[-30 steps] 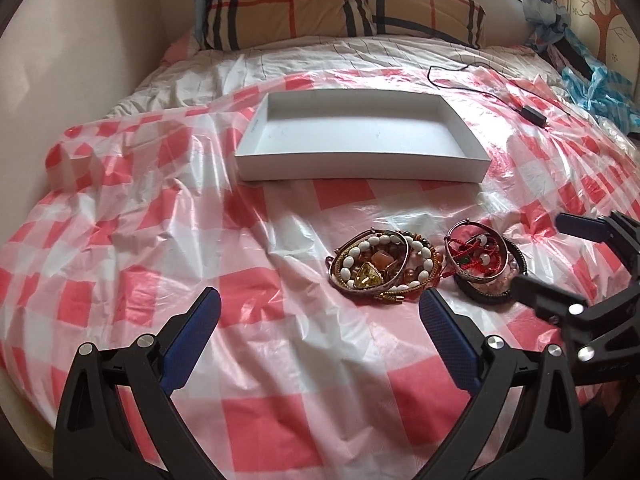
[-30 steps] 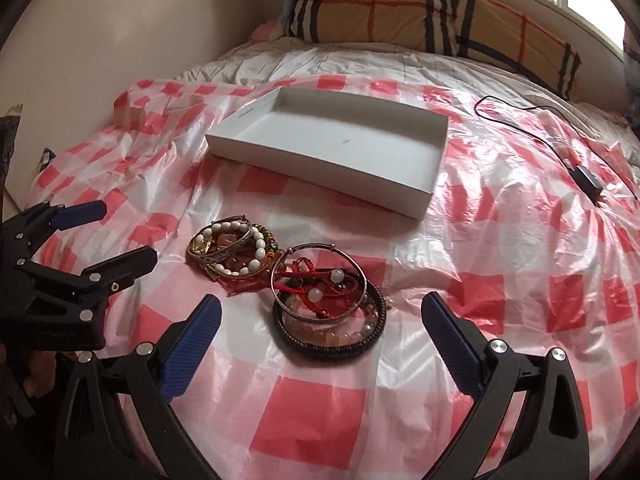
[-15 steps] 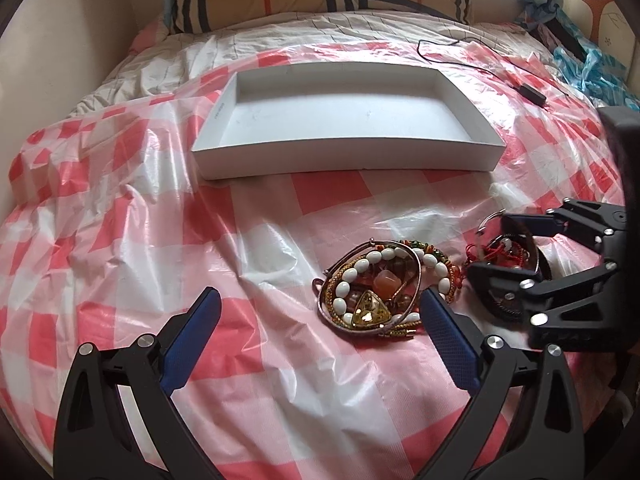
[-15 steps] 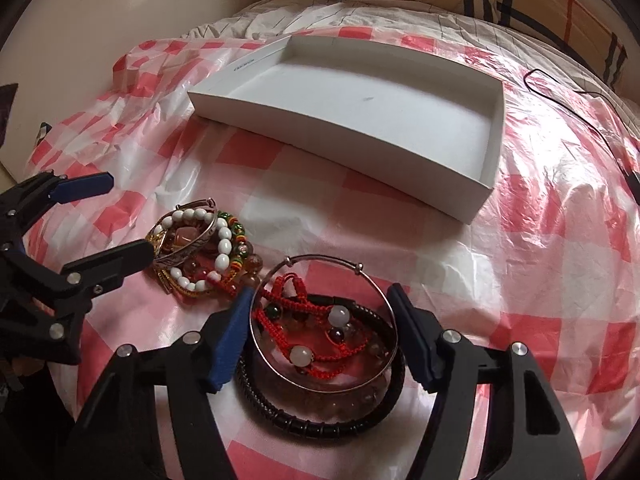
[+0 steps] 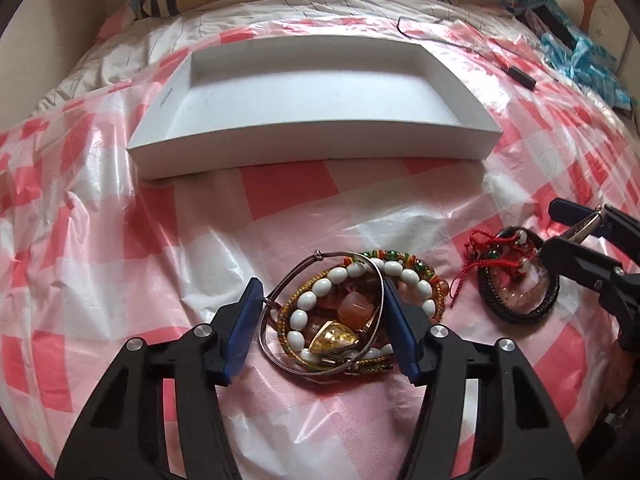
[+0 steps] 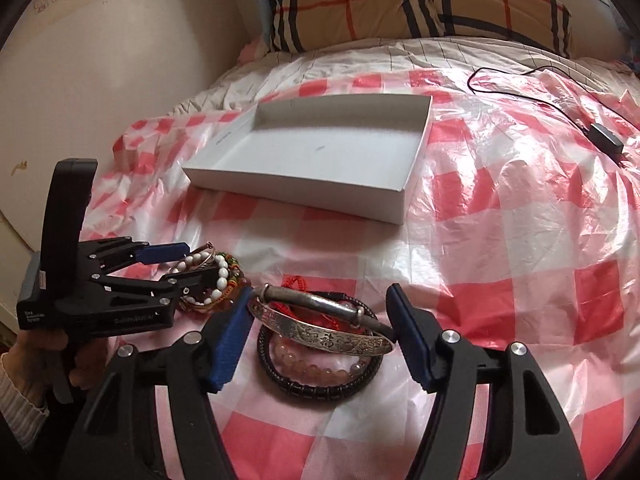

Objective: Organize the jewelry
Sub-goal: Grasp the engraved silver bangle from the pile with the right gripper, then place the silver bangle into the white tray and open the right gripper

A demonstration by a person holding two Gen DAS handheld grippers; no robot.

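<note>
The white box (image 5: 320,92) at twelve o'clock holds nothing — the left claw (image 5: 320,320) has just closed on a thin bangle (image 5: 320,258), the right claw (image 6: 320,332) grips an engraved silver bangle (image 6: 324,328).

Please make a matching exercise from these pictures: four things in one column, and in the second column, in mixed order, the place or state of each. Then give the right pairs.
Things:
1. white box
2. engraved silver bangle
3. white bead bracelet
4. checked pillow

Places or states:
A. at the head of the bed, beyond the box
B. held tilted between the right gripper's fingers, above a black cord bracelet
C. nothing inside it, on the checked plastic sheet
D. in the pile that the left gripper has come down around

Pairs: 1-C, 2-B, 3-D, 4-A
</note>
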